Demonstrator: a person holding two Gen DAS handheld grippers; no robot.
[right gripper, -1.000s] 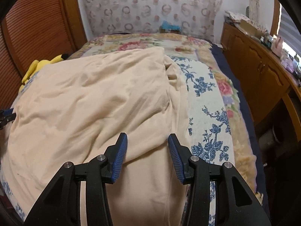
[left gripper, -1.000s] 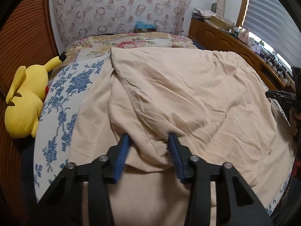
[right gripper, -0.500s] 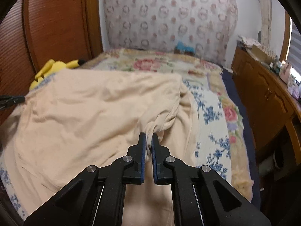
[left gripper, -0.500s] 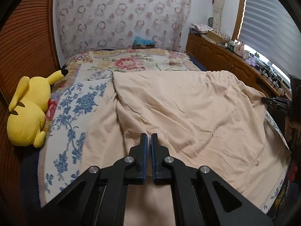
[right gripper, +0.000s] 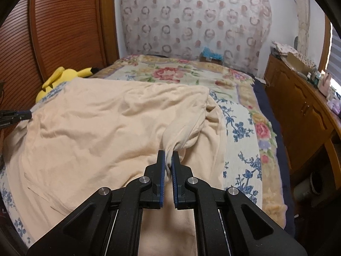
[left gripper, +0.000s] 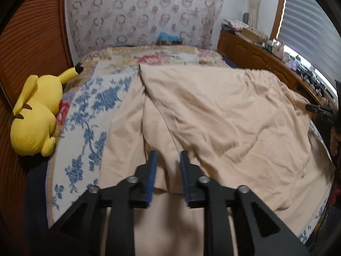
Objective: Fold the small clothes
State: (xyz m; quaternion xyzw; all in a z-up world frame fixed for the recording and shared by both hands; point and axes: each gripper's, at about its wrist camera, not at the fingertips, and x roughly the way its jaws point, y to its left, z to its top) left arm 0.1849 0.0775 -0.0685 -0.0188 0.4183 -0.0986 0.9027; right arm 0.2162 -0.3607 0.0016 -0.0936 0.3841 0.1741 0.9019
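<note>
The bed is covered by a floral quilt, blue sprays on white nearer the camera and pink roses toward the far end. A beige garment lies spread over most of the quilt, creased. A yellow plush toy rests at the bed's left edge beside the wooden wall panel

Rumpled beige garment across bed

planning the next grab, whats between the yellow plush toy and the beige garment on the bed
In the left wrist view, a strip of blue-flowered white bedspread lies between the yellow plush toy and the beige garment; nothing else sits on that stretch.
</note>
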